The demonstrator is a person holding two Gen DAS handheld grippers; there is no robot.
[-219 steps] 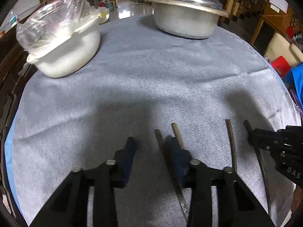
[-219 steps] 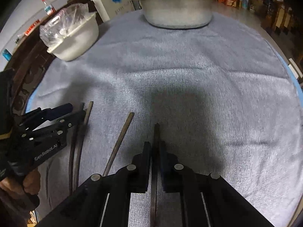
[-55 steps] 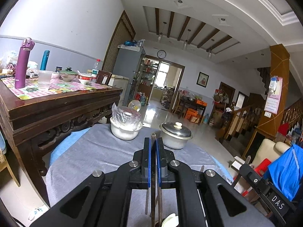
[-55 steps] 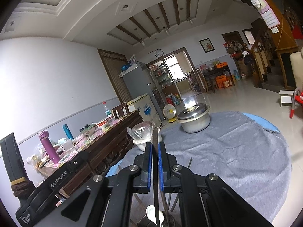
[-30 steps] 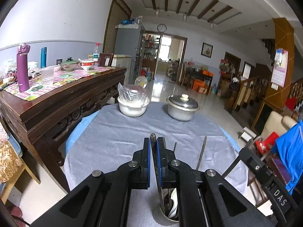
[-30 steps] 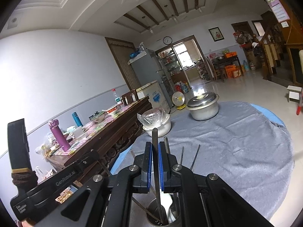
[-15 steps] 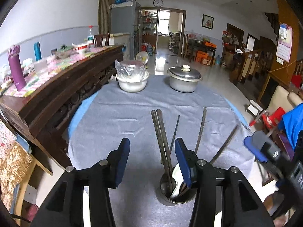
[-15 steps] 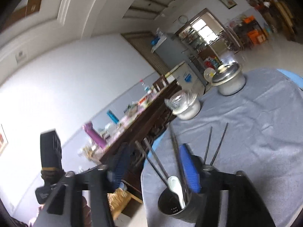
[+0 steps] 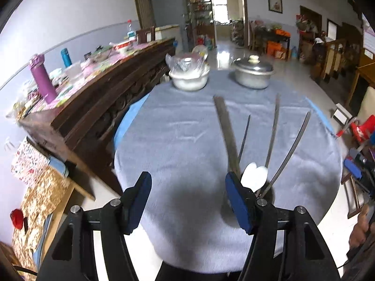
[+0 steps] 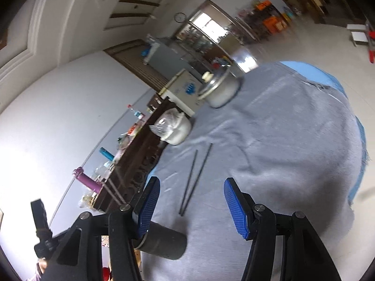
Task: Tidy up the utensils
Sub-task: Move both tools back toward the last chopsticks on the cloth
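My left gripper (image 9: 188,197) is open and empty, just left of the utensil holder, whose body is hidden behind my right finger. Dark chopsticks (image 9: 225,131) and a white spoon (image 9: 254,175) stand up out of it. My right gripper (image 10: 191,203) is open and empty above the grey cloth. In the right wrist view the dark cylindrical holder (image 10: 164,243) sits at lower left beside my left finger. Two chopsticks (image 10: 195,175) lie on the cloth ahead. The other gripper (image 9: 358,171) shows at the right edge of the left wrist view.
A round table with a grey cloth (image 9: 187,140) carries a white bowl covered in plastic (image 9: 188,77) and a lidded metal pot (image 9: 253,72) at its far side. A dark wooden sideboard (image 9: 98,98) with bottles stands to the left.
Both grippers opened and let go of the chopsticks, which now stand in the holder. Both have drawn back, and the right one has swung to the right of the holder.
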